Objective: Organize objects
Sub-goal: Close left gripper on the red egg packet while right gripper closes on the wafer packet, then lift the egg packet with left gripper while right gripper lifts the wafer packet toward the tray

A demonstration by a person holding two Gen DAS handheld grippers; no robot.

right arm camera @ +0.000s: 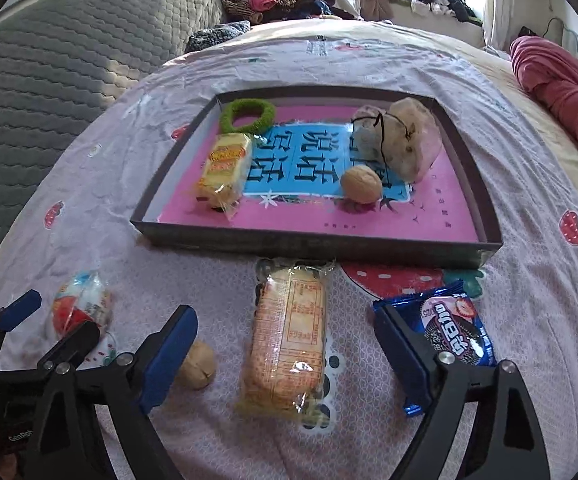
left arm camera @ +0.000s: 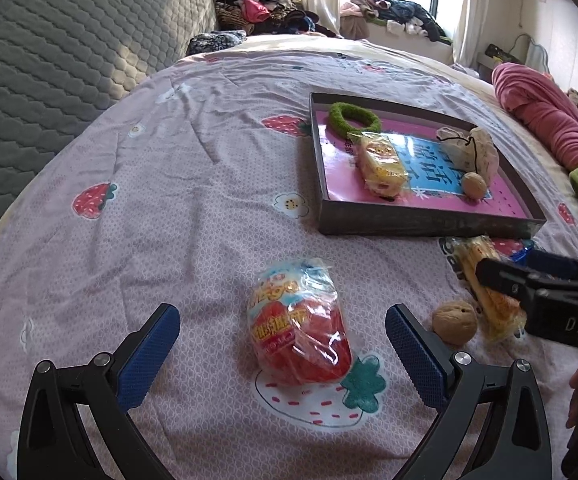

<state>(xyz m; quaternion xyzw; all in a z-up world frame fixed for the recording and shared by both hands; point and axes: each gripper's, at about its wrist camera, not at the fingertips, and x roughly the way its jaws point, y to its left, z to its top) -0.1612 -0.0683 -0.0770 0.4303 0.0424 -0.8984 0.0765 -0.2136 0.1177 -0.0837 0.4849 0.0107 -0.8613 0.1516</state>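
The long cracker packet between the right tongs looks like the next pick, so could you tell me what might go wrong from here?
1. The right tongs stand open around the long cracker packet; its slick wrapper may slip, or squeezing may crush it.
2. A loose walnut lies beside one finger and could get nudged and roll.
3. The blue cookie packet partly sits under the other finger, so it may get dragged or pinched.

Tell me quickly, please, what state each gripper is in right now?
Left gripper: open, holding nothing, fingers either side of the red snack bag.
Right gripper: open, holding nothing, fingers either side of the cracker pack.
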